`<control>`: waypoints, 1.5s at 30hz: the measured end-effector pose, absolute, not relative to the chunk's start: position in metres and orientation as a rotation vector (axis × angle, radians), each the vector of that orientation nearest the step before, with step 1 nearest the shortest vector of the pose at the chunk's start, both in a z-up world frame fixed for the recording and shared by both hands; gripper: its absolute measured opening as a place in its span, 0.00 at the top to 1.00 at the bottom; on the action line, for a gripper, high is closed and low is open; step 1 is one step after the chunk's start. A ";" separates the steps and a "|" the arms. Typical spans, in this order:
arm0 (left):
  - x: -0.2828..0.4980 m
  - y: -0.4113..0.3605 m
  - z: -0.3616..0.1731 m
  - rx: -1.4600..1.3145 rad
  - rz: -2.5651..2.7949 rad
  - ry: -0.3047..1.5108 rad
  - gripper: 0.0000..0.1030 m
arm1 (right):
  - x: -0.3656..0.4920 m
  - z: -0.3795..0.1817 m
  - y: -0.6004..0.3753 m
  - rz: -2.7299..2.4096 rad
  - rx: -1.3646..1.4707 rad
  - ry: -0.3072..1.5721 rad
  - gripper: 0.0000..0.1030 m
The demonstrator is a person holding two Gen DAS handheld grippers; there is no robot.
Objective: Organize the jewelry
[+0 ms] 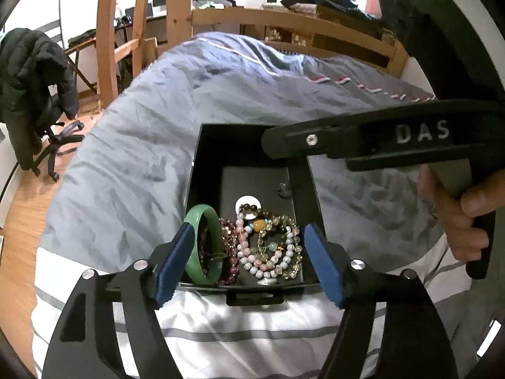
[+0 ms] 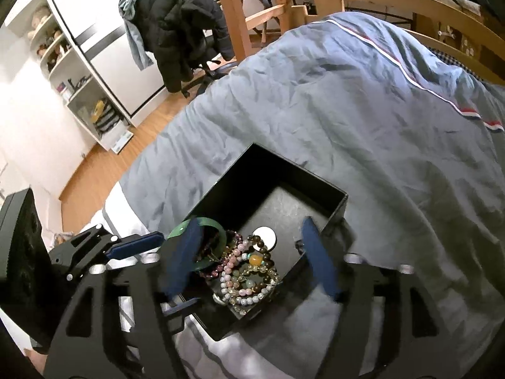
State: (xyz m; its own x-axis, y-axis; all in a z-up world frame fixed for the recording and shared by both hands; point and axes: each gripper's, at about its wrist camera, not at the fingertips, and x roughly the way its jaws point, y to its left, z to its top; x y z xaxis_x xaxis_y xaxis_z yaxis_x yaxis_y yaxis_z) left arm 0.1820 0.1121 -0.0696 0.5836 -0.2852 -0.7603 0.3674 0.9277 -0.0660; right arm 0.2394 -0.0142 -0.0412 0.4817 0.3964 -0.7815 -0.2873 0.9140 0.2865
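A black open box [image 1: 202, 145] [image 2: 262, 161] lies on the bed. Inside it are a green jade bangle [image 1: 193, 263] [image 2: 221, 233], a dark red bead bracelet [image 1: 232, 246], several pale bead bracelets [image 1: 271, 252] [image 2: 249, 281] and a white disc [image 1: 247, 203] [image 2: 268, 233]. My left gripper [image 1: 249, 265] is open and empty, its blue pads either side of the box's near end. My right gripper [image 2: 252, 259] is open and empty above the jewelry. The right gripper's body [image 1: 378, 139] crosses the left wrist view over the box.
The box rests on a grey-blue duvet [image 1: 189, 94] [image 2: 347, 94] with a white striped band [image 1: 236, 325] at the near end. A wooden bed frame [image 1: 284, 19], an office chair with a black jacket [image 2: 176, 28] and white shelves [image 2: 79, 79] stand around.
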 end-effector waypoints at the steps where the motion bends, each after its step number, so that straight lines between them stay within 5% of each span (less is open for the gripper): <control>1: 0.181 0.113 -0.068 0.093 -0.382 0.860 0.21 | 0.238 -0.038 -0.019 0.399 0.128 0.974 0.13; 12: 0.152 0.103 -0.044 0.034 -0.368 0.792 0.10 | 0.165 -0.016 -0.094 0.302 0.048 0.987 0.07; 31: 0.047 0.105 -0.030 0.180 -0.208 0.762 0.06 | 0.012 0.010 -0.157 0.194 0.029 0.919 0.04; 45: 0.034 0.110 -0.030 0.122 -0.199 0.726 0.06 | -0.023 0.032 -0.133 0.165 0.099 0.907 0.04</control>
State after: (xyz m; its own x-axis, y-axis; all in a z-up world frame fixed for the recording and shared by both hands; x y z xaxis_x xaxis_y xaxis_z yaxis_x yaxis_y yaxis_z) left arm 0.0339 0.1099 -0.0303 0.7303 -0.1377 -0.6692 0.2224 0.9740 0.0422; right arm -0.0233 -0.1326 0.0315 0.6044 0.1843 -0.7751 -0.1010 0.9828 0.1549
